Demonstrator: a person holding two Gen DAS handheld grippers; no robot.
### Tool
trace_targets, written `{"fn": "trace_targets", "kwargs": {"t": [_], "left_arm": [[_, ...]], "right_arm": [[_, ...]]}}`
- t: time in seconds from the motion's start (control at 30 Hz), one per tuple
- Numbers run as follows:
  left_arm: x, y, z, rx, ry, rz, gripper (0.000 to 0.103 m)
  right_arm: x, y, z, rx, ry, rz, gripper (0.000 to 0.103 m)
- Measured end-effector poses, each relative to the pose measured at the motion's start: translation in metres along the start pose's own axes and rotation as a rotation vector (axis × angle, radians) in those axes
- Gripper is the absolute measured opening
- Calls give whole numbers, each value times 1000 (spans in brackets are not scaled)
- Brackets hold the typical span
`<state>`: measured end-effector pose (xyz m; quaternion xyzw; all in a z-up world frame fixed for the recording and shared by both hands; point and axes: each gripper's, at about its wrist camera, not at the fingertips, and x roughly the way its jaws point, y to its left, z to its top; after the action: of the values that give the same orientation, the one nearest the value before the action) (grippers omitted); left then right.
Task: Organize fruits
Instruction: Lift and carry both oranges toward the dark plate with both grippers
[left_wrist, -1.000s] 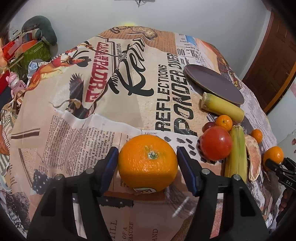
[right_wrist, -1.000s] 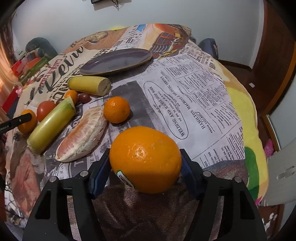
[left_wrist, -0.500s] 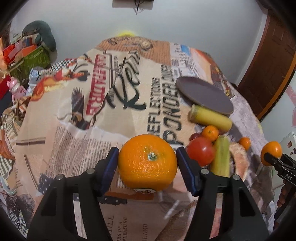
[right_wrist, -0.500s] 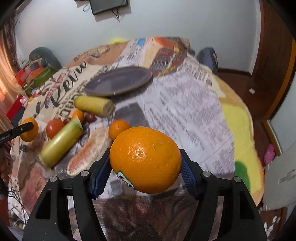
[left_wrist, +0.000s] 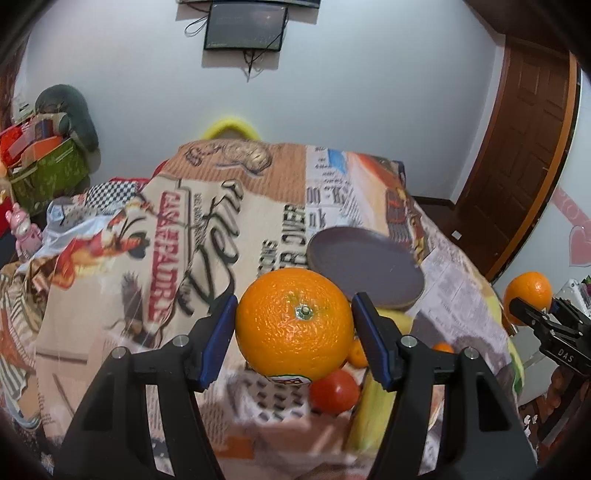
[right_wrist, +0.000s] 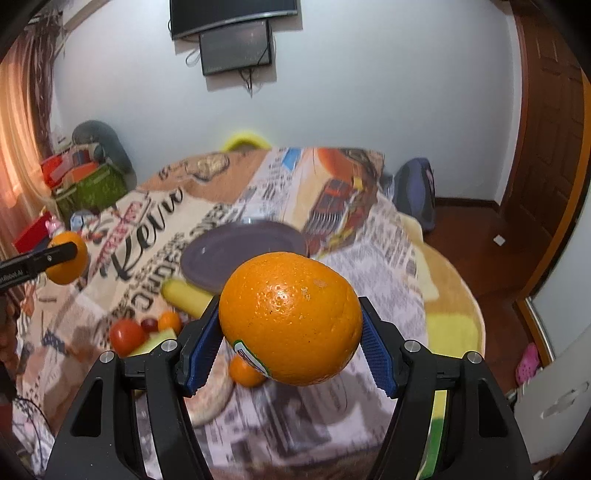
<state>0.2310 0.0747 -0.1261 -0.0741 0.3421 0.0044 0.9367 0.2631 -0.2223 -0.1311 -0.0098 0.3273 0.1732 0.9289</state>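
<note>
My left gripper (left_wrist: 293, 330) is shut on a large orange (left_wrist: 288, 332), held in the air above the table. My right gripper (right_wrist: 290, 332) is shut on another large orange (right_wrist: 295, 321), also raised. Each gripper shows in the other's view: the right one with its orange (left_wrist: 529, 291) at the far right, the left one with its orange (right_wrist: 68, 258) at the far left. A purple plate (left_wrist: 365, 266) lies on the newspaper-print cloth beyond both; it also shows in the right wrist view (right_wrist: 240, 251).
Below lie a tomato (right_wrist: 127, 336), a grape (right_wrist: 149, 325), small mandarins (right_wrist: 170, 320), a peeled citrus (right_wrist: 210, 395) and yellow-green corn pieces (right_wrist: 188, 295). A wooden door (left_wrist: 532, 155) stands right. Boxes and toys (left_wrist: 40, 162) sit left of the table.
Both grippers have lifted their oranges up off the table. The views tilted upward, showing the wall and screens. The fruit pile sank lower in both views.
</note>
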Motion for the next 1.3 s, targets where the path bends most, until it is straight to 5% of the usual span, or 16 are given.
{"fn": "trace_targets", "kwargs": {"t": [0.63, 1.1, 1.3], "left_arm": [[51, -47, 74, 79, -63, -34, 63], [133, -44, 93, 95, 33, -24, 63], [177, -41, 81, 85, 142, -52, 63]], "right_arm": [[47, 2, 72, -53, -106, 10, 66], [139, 6, 83, -104, 34, -7, 66], [179, 6, 72, -114, 136, 8, 66]]}}
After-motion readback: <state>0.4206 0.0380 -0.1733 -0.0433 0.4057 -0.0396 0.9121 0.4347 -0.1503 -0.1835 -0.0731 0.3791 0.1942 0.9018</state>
